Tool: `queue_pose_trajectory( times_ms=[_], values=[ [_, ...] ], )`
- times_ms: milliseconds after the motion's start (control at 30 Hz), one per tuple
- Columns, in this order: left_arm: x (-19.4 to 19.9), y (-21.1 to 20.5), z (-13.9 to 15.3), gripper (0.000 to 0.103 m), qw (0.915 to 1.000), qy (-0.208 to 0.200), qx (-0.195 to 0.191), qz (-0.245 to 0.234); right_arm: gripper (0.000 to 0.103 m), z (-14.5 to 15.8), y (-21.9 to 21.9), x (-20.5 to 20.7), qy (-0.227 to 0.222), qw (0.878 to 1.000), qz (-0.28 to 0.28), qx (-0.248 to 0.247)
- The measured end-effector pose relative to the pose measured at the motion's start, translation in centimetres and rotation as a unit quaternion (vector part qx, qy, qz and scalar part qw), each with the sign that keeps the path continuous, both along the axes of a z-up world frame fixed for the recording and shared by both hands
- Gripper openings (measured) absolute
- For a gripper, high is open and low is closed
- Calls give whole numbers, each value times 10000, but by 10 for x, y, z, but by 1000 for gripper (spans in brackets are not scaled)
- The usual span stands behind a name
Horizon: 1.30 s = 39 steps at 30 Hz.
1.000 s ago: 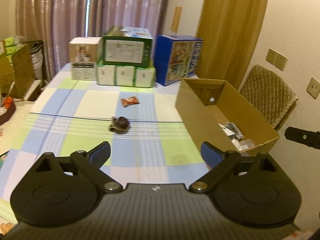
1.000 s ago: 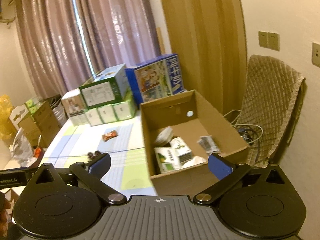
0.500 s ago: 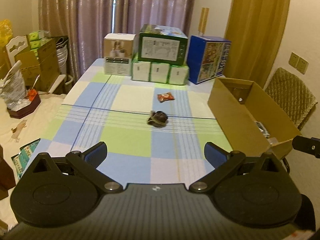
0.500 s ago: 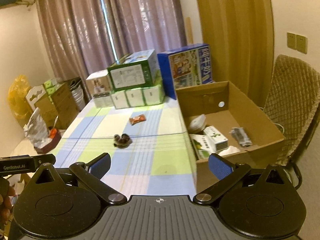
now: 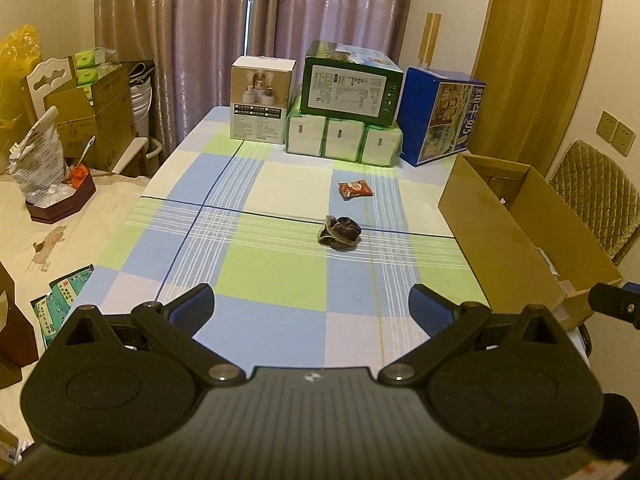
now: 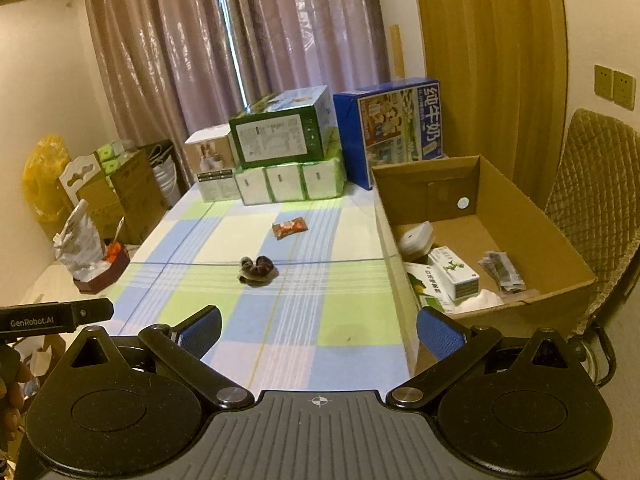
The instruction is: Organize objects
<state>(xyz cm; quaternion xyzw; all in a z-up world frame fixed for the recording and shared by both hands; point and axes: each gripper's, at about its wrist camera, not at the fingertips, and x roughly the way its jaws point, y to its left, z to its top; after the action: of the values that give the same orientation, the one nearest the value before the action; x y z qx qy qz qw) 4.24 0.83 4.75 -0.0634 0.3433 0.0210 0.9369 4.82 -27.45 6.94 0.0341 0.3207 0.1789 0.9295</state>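
Observation:
A dark scrunched hair tie lies mid-table on the checked cloth. Beyond it sits a small red snack packet. An open cardboard box stands at the table's right side; in the right wrist view it holds green-and-white cartons, a white round thing and a grey packet. My left gripper is open and empty above the near edge of the table, well short of the hair tie. My right gripper is open and empty too, near the box's front corner.
Stacked boxes and a blue milk carton case line the table's far end before curtains. A quilted chair stands right of the cardboard box. Cartons, bags and a wooden tray clutter the left.
Both grippers have pulled back and swung left, away from the cardboard box, so more of the table shows. Both stayed open and empty. The hair tie and packet have not moved.

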Motion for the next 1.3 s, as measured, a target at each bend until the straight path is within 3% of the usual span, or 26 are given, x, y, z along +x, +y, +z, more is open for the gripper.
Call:
queue_pose_trajectory(
  times_ms=[333, 467, 700, 833, 1067, 1300],
  values=[
    [19, 14, -6, 101, 10000, -29, 53, -59, 101, -14, 28, 14, -19, 9995, 295, -52],
    [35, 23, -8, 101, 9997, -71, 157, -172, 101, -21, 43, 27, -78, 9989, 435, -138],
    [72, 46, -17, 101, 9998, -197, 15, -43, 101, -42, 71, 61, -133, 9977, 644, -167],
    [93, 53, -30, 101, 9992, -317, 228, -104, 101, -61, 91, 86, -174, 9961, 838, -234],
    [137, 65, -66, 102, 9993, 125, 344, -48, 101, -104, 116, 136, -46, 9942, 1048, -230],
    [174, 70, -98, 102, 9990, 225, 368, -129, 100, -139, 140, 182, -98, 9892, 1413, -383]
  ],
)
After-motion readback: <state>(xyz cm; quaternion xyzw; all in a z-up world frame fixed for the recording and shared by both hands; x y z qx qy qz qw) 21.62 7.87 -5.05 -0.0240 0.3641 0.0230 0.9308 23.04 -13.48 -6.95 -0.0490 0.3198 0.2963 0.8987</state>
